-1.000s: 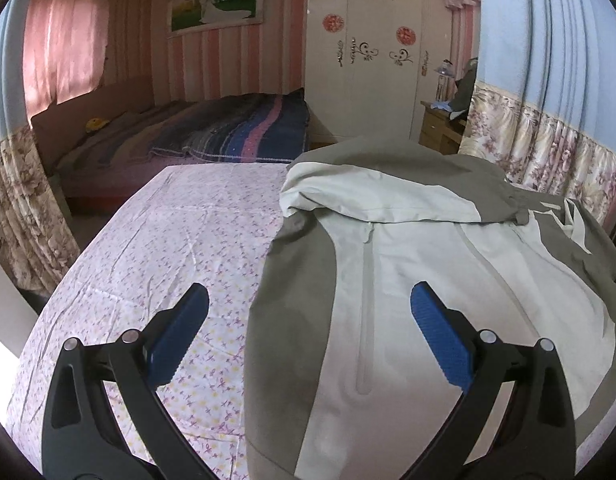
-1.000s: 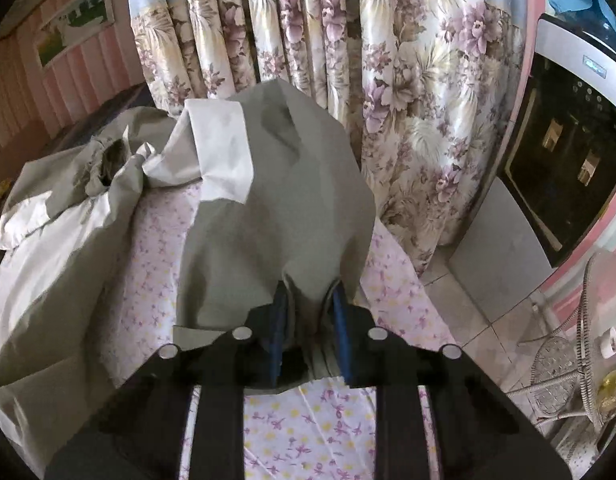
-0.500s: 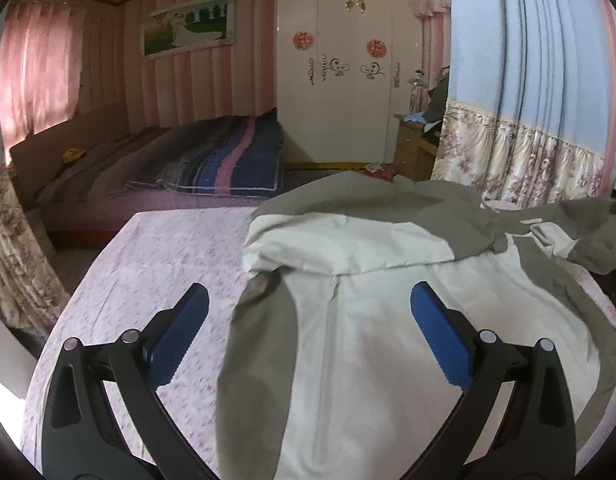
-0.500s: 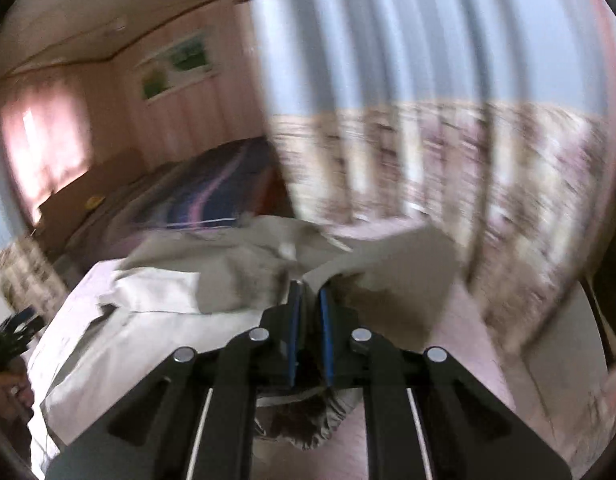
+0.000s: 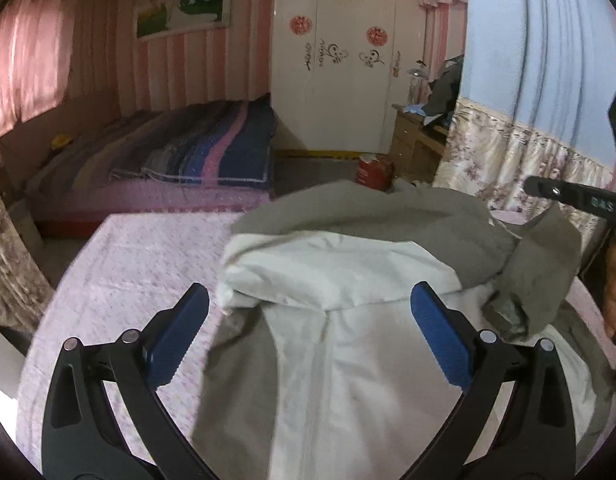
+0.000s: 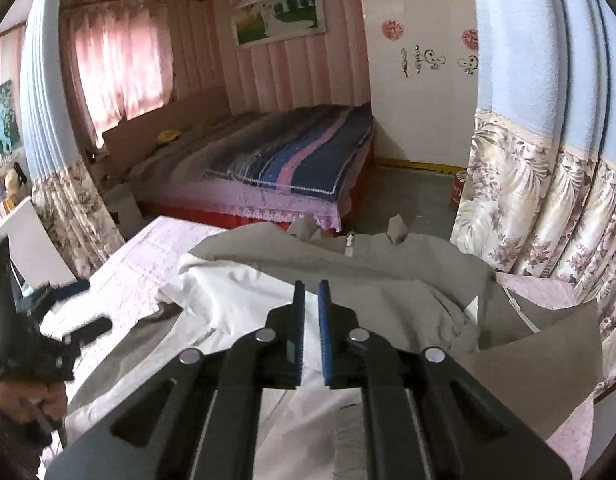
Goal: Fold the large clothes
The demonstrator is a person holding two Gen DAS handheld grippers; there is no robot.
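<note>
A large grey and white jacket [image 5: 348, 360] lies spread on the pink flowered tablecloth [image 5: 127, 264], its folded collar toward the far edge. My left gripper [image 5: 308, 292] hovers wide open above the jacket's white front, with nothing between its blue pads. My right gripper [image 6: 311, 320] hangs over the jacket [image 6: 235, 300] near the collar. Its jaws are opening with a narrow gap, and no cloth is pinched in them. The grey sleeve [image 6: 540, 356] lies folded inward at the right, and it also shows in the left wrist view [image 5: 544, 264]. A hand [image 6: 23, 400] holds the left gripper.
A bed [image 5: 187, 160] with a striped blanket stands beyond the table, with a white wardrobe [image 5: 340, 80] behind it. A flowered curtain [image 6: 548, 200] hangs close along the table's right side. A red canister [image 5: 372, 174] sits on the floor past the far edge.
My right gripper swung up and left from the table's right edge, carrying the grey sleeve over the jacket, then its jaws parted off the cloth. My left gripper shifted slightly and stayed open.
</note>
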